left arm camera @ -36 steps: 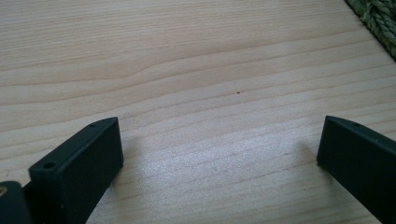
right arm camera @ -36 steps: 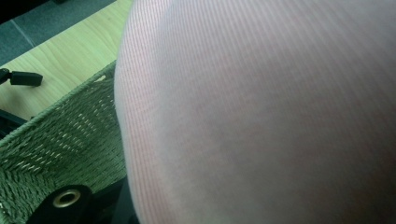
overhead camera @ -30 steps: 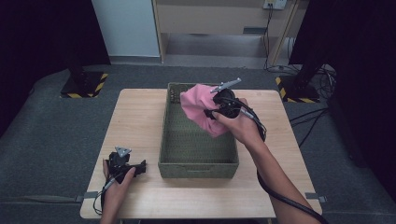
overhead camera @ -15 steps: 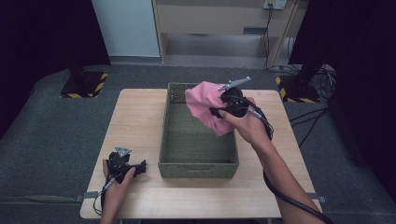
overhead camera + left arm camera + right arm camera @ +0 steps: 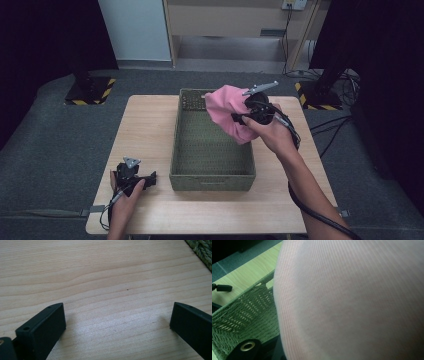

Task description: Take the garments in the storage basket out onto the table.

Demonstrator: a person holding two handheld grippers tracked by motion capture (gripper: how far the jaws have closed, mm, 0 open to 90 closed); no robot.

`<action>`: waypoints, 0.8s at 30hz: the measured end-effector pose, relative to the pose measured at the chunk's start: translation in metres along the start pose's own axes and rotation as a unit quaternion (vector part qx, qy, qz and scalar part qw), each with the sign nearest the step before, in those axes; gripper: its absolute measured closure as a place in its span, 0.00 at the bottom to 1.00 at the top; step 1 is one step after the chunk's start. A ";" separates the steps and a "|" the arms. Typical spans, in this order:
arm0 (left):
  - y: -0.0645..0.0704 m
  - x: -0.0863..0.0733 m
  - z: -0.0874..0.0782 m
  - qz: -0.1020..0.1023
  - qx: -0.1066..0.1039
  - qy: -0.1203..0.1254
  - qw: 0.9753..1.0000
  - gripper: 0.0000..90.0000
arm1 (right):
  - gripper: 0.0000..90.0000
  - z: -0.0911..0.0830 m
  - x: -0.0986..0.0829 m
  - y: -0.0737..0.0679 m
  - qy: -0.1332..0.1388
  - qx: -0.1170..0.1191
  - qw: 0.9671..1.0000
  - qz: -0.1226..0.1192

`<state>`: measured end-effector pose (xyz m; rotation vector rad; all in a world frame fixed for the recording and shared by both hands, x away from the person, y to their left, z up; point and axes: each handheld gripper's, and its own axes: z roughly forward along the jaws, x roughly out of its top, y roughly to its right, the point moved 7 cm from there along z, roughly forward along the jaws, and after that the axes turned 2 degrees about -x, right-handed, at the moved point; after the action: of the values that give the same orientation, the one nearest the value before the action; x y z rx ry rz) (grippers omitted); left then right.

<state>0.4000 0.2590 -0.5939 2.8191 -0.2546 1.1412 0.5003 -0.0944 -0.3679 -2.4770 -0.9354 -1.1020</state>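
Cloth: pink ribbed garment [image 5: 231, 114] hung bunched over the woven basket [image 5: 210, 172], likely soft, light; best pinched at a fold.
Right gripper [image 5: 239, 118]: clamped on garment.
Left gripper [image 5: 117, 322]: jaws wide apart, empty, on wooden table [image 5: 105, 277].

Left tongs [image 5: 150, 178] low at near-left of worktop [image 5: 150, 125], jaws wide apart. Right tongs [image 5: 240, 117] raised, arm extended forward, clamped on pink cloth [image 5: 227, 112].

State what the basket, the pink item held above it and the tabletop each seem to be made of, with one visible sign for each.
Basket: apparently woven green fibre or cord, twisted strands showing. Pink cloth: soft ribbed knit fabric, draping in folds. Table: pale wood or wood-look laminate, matte, with grain lines.
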 end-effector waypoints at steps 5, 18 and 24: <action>0.000 0.000 0.000 0.000 0.000 0.000 1.000 0.00 | 0.70 -0.005 -0.002 0.004 0.003 -0.003 1.000 0.003; 0.000 0.000 0.000 0.000 0.000 0.000 1.000 0.00 | 0.69 -0.012 -0.006 0.012 0.007 -0.007 1.000 0.010; 0.000 0.000 0.000 0.000 0.000 0.000 1.000 0.00 | 0.69 -0.020 -0.009 0.022 0.012 -0.014 1.000 0.020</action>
<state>0.4000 0.2590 -0.5939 2.8189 -0.2543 1.1412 0.4988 -0.1243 -0.3613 -2.4880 -0.8648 -1.1377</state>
